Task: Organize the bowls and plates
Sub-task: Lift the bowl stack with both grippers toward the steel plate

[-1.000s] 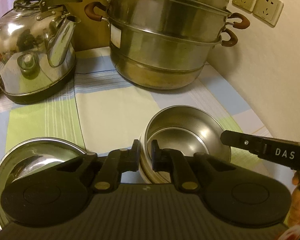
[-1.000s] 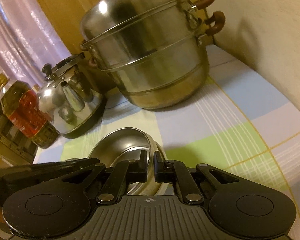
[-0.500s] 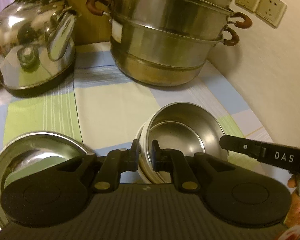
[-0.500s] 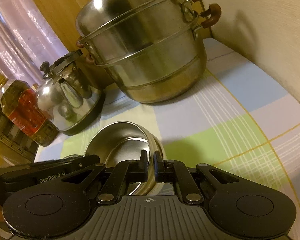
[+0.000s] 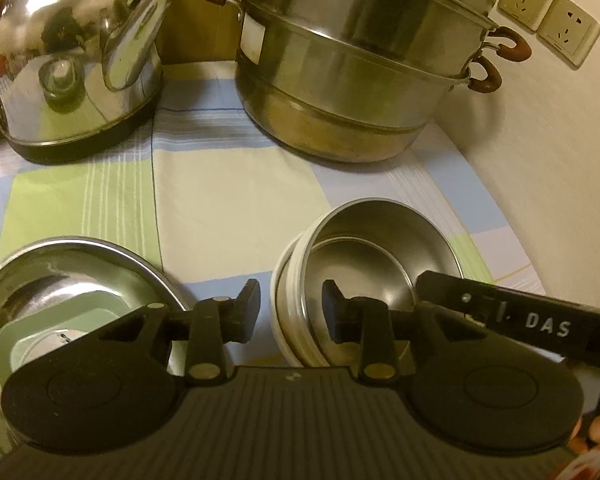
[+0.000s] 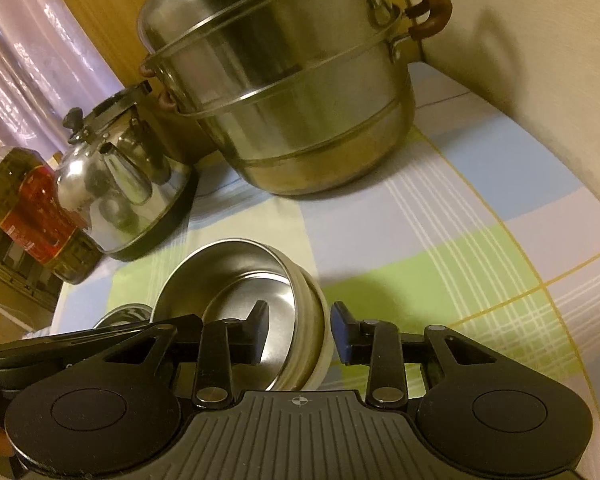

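A steel bowl (image 5: 380, 252) sits nested in a white bowl (image 5: 278, 304) on the checked cloth. My left gripper (image 5: 291, 312) straddles the stack's near left rim. Its jaws are opening and the pads stand clear of the rim. My right gripper (image 6: 300, 332) straddles the right rim of the same steel bowl (image 6: 240, 276), also opening with a gap on both sides. A wide steel plate (image 5: 88, 256) lies at the left with a pale green square dish (image 5: 76, 316) in it. A black bar of the right gripper crosses the right of the left wrist view.
A steel kettle (image 5: 76, 60) and a large two-tier steamer pot (image 5: 360, 72) stand at the back. Wall sockets (image 5: 548, 20) are on the wall that bounds the right side. An oil bottle (image 6: 24, 208) stands far left. Bare cloth (image 5: 228, 200) lies between bowls and pots.
Both grippers were shut on the bowl stack's rim and have now opened, letting it go. The hands have hardly moved.
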`<state>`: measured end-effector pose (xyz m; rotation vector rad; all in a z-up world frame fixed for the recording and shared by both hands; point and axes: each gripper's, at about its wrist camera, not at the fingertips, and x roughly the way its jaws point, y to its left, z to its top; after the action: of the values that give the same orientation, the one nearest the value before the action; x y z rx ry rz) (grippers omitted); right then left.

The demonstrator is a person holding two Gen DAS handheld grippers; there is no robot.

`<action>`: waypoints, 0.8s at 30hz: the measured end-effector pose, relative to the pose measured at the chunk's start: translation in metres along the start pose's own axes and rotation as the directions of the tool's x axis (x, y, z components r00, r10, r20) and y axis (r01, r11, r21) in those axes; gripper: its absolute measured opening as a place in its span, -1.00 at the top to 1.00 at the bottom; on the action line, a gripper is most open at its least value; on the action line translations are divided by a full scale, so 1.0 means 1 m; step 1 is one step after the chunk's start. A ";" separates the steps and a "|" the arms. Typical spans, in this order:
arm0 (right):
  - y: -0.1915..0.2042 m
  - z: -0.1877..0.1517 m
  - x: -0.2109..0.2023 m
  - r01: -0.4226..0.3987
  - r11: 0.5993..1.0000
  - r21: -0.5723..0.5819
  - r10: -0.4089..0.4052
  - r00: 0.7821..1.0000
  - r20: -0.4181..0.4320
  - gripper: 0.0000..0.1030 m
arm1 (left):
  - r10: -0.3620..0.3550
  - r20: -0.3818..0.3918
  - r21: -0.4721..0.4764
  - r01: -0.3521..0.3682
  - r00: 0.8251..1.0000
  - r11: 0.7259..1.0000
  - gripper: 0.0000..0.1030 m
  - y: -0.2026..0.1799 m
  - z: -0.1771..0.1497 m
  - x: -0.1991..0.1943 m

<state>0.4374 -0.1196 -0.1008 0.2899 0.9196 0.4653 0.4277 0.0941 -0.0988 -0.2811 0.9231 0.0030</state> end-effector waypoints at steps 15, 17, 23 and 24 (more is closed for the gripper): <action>-0.008 -0.003 0.014 0.028 0.998 0.058 -0.025 0.998 -0.062 0.55 | -0.022 -0.020 -0.021 0.022 1.000 1.000 0.51 0.004 -0.006 0.006; -0.007 -0.003 0.013 0.036 0.997 0.070 -0.030 0.996 -0.080 0.56 | -0.019 -0.022 -0.026 0.018 1.000 0.999 0.51 0.004 -0.007 0.005; -0.004 -0.011 0.004 0.039 0.995 0.091 -0.026 0.990 -0.137 0.57 | -0.016 -0.036 -0.046 0.014 0.999 0.999 0.51 0.007 -0.024 -0.009; -0.003 -0.014 0.001 0.038 0.995 0.092 -0.024 0.989 -0.147 0.57 | -0.018 -0.042 -0.049 0.015 0.999 0.999 0.51 0.007 -0.028 -0.013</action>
<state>0.4279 -0.1212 -0.1112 0.3299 1.0894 0.4190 0.3966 0.0959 -0.1065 -0.3351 0.9636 0.0044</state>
